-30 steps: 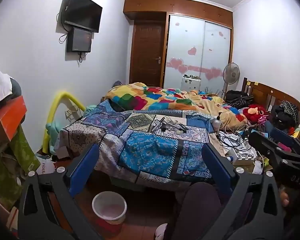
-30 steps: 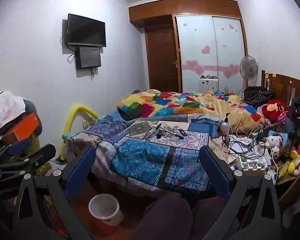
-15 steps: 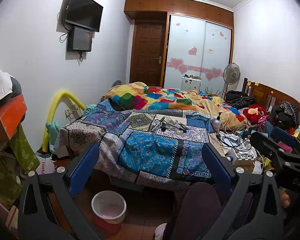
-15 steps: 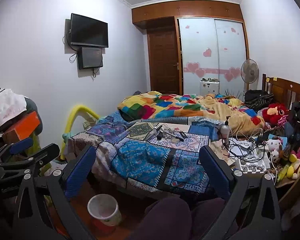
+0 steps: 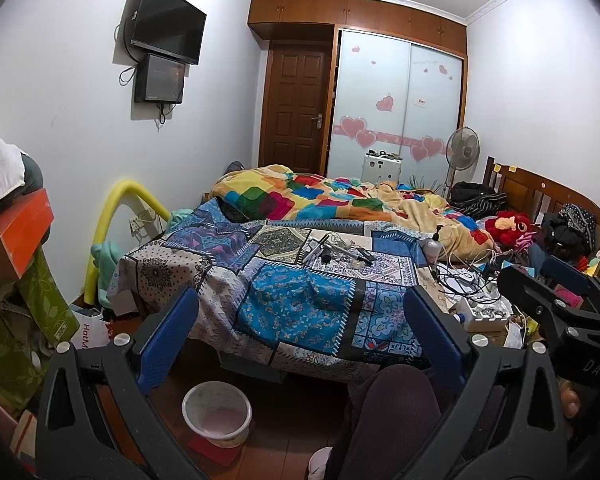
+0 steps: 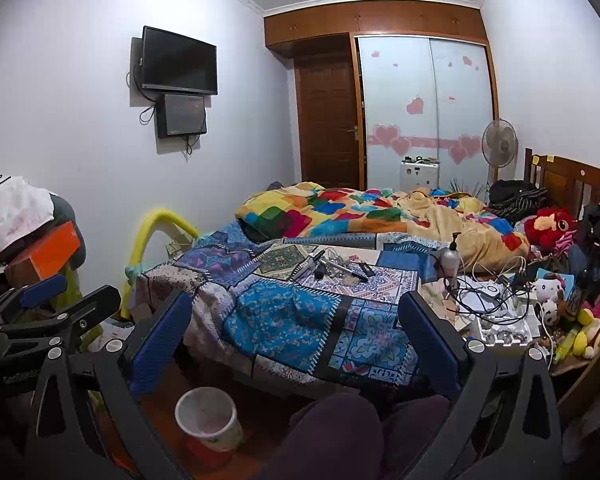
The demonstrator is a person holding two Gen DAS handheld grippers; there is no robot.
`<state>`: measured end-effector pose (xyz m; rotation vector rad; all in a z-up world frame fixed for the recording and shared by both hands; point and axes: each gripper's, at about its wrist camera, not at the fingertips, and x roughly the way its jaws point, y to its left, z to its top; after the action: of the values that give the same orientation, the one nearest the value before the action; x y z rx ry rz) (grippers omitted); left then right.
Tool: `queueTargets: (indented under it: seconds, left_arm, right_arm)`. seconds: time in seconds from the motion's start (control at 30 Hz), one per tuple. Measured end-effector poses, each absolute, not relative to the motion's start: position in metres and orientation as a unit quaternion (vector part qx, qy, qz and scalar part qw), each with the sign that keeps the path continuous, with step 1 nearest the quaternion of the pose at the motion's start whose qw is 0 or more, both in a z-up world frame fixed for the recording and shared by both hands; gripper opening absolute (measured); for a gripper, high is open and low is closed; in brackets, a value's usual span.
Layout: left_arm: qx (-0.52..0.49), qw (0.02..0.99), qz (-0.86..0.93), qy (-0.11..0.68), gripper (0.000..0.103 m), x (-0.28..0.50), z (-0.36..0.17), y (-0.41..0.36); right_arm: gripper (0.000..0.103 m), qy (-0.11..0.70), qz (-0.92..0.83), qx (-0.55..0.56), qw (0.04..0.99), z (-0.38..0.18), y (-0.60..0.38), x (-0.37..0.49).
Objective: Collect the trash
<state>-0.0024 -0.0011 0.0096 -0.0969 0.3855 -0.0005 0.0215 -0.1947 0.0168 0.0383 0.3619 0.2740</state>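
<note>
While both claws are hanging in the air with nothing between their blue pads, the task is looking like it is only starting. The left gripper [image 5: 300, 334] is standing wide open, and the right gripper [image 6: 294, 334] is also spread apart and empty. The white bin [image 5: 217, 410] is waiting on the floor just below and a little left of the left claw; in the right view the same bin [image 6: 206, 416] is sitting under that claw's left finger. It seems to be nearly empty, so I am judging that almost no trash is collected yet.

What is to be collected is not clear. Ahead of both claws, the patterned blanket [image 5: 296, 304] is carrying some small loose items [image 5: 340, 254], and to the right of the claws a low surface [image 6: 496, 312] is crowded with cables and small packets. Which of these are trash, I cannot tell. The person's knee [image 5: 392, 412] is showing below, between the fingers.

Compared with one second ago, almost nothing is changing: the cameras are tilting only slightly, the bin is staying in its place, and both claws are remaining open.
</note>
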Motion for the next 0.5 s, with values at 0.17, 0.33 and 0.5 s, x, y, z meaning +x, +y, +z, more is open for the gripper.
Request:
queueTargets:
  seconds: [0.17, 0.33, 0.5]
  left_arm:
    - [-0.048, 0.98, 0.0, 0.191, 0.103, -0.0026, 0.0098, -0.0013]
    - [-0.048, 0.98, 0.0, 0.191, 0.103, -0.0028, 0.0105, -0.0007]
    - [-0.049, 0.98, 0.0, 0.191, 0.103, -0.0026, 0.0095, -0.0009]
  right_arm:
    - [0.103, 0.178, 0.136, 0.018, 0.974, 0.0165, -0.1947, 0.0211]
    - [0.103, 0.179, 0.136, 0.019, 0.974, 0.0164, -0.1953, 0.0213]
    - [0.103, 0.178, 0.136, 0.018, 0.974, 0.0172, -0.1955, 0.0202]
